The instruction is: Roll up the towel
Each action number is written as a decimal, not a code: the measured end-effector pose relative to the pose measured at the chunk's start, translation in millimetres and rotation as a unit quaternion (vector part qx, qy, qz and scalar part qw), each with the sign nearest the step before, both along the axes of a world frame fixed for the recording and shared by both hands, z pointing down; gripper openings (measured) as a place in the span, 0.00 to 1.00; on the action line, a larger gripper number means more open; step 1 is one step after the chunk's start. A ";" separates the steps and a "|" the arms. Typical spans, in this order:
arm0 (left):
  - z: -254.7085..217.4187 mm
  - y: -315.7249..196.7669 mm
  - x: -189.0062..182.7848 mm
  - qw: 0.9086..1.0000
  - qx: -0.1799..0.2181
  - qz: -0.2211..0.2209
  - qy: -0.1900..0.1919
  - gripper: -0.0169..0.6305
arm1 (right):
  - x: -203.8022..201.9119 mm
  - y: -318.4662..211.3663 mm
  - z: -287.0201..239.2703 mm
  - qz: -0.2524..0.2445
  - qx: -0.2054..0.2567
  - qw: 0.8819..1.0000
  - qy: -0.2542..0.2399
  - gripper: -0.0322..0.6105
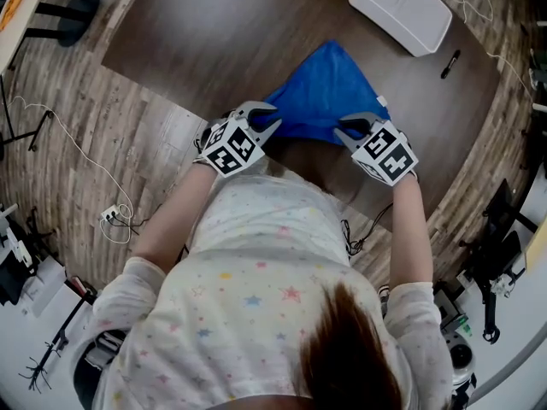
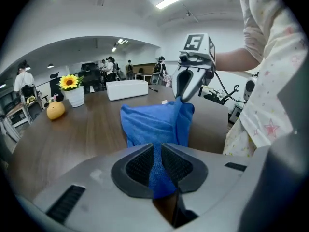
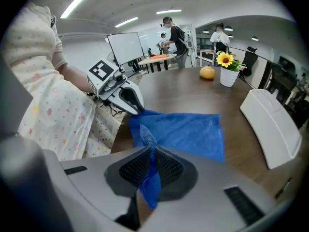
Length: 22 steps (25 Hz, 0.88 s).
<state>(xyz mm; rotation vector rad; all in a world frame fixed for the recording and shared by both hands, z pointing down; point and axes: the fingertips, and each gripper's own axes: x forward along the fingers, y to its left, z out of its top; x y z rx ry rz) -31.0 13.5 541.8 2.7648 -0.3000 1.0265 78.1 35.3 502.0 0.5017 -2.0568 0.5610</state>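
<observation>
While apparently part-lifted off the table point(image 1: 214, 49), blue towel point(image 1: 329, 92) pinched at near corners by left tongs point(image 1: 272, 118) and right tongs point(image 1: 357, 126).

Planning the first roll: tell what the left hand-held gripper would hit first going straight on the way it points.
The blue towel held in the left hand-held gripper, draped just ahead of its jaws, then likely the table beneath. The right hand-held gripper sits right of that line.
</observation>
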 end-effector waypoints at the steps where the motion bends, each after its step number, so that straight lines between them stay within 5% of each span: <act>1: 4.5 -0.3 1.1 1.000 -0.008 0.009 -0.010 0.11 | 3.0 -8.2 -2.0 0.002 0.003 1.000 0.001 0.10; 5: 18.6 -9.9 -3.6 0.999 -0.038 0.007 -0.037 0.11 | 15.4 -39.8 -10.7 0.011 0.019 1.000 -0.001 0.10; 12: 18.1 -35.1 -16.5 0.996 -0.080 -0.021 -0.025 0.11 | 31.6 -95.7 -14.1 0.030 0.043 0.999 0.005 0.10; 22: 18.7 -45.9 -14.1 0.993 -0.119 -0.019 -0.018 0.11 | 32.2 -154.1 30.3 0.008 0.015 1.000 0.023 0.10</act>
